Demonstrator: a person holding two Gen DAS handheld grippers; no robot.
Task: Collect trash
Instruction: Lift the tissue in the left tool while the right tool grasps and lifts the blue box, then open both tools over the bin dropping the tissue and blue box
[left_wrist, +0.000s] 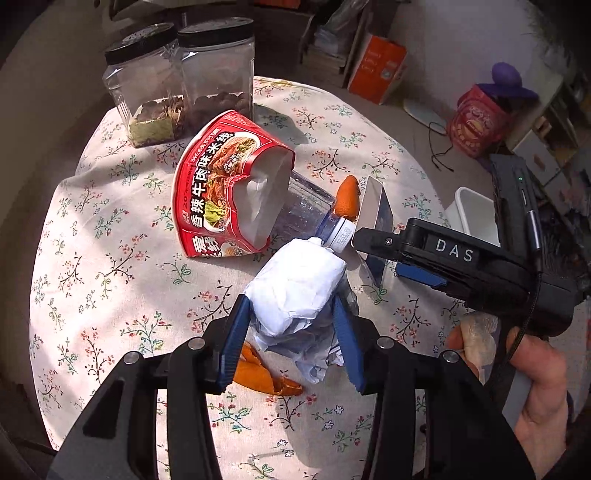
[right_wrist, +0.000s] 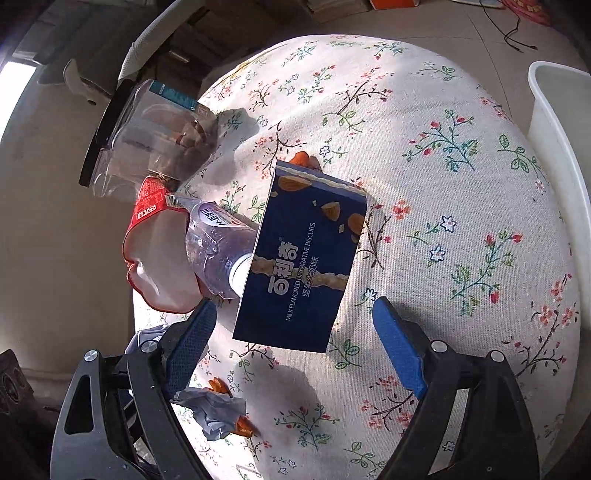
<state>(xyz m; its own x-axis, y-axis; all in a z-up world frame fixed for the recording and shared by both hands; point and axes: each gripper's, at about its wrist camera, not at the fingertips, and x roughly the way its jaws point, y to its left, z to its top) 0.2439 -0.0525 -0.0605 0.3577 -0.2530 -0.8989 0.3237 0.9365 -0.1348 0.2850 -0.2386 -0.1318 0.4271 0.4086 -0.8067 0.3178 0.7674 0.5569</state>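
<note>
In the left wrist view my left gripper (left_wrist: 291, 314) is shut on a crumpled white tissue wad (left_wrist: 295, 284), held above the table. Beyond it lie a red noodle cup (left_wrist: 221, 188) on its side, a clear plastic bottle (left_wrist: 314, 214) and orange peel (left_wrist: 349, 195); more peel (left_wrist: 266, 376) lies under the tissue. In the right wrist view my right gripper (right_wrist: 295, 325) is open, its blue pads on either side of a blue biscuit box (right_wrist: 306, 258) standing on the table. The bottle (right_wrist: 218, 251) and red cup (right_wrist: 155, 258) lie left of the box.
Two clear jars with black lids (left_wrist: 177, 81) stand at the table's far edge. A white bin (right_wrist: 557, 155) stands beside the table on the right. The floral tablecloth (right_wrist: 461, 221) covers the round table. Crumpled paper and peel (right_wrist: 214, 410) lie near the right gripper's left finger.
</note>
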